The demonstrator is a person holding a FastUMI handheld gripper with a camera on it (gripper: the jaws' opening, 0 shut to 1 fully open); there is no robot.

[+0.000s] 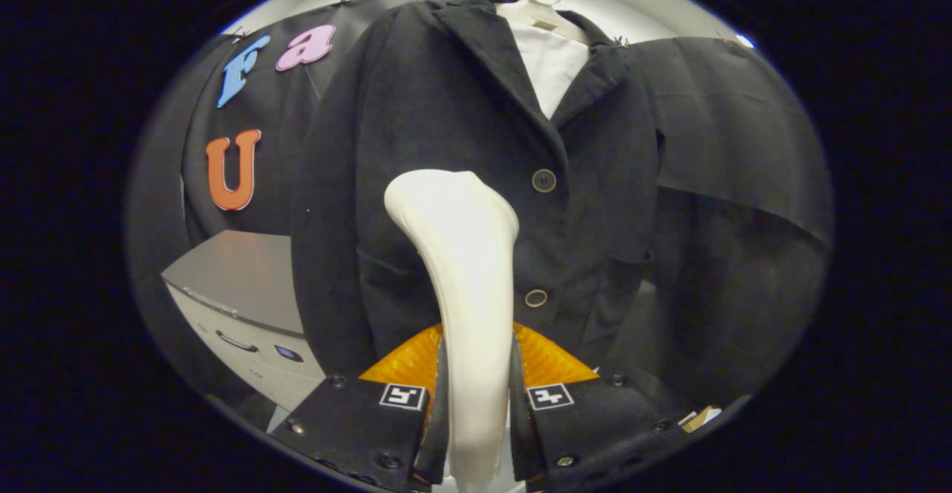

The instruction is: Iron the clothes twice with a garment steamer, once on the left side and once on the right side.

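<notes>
**Gripper view: steamer held against the jacket front**

The gripper (476, 392) is clenched on the white garment steamer (461, 270), a finger pressing each side of its handle. The steamer head rises toward 12 o'clock, against the dark jacket (416, 143) hanging on a hanger (539, 6). Two buttons (544, 180) sit at 2 o'clock of the head. A grey cabinet (238, 285) stands at 9 o'clock.

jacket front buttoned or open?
Buttoned. The dark jacket hangs closed on a hanger, both buttons fastened. Claw is shut on the steamer handle ahead of it.
</notes>
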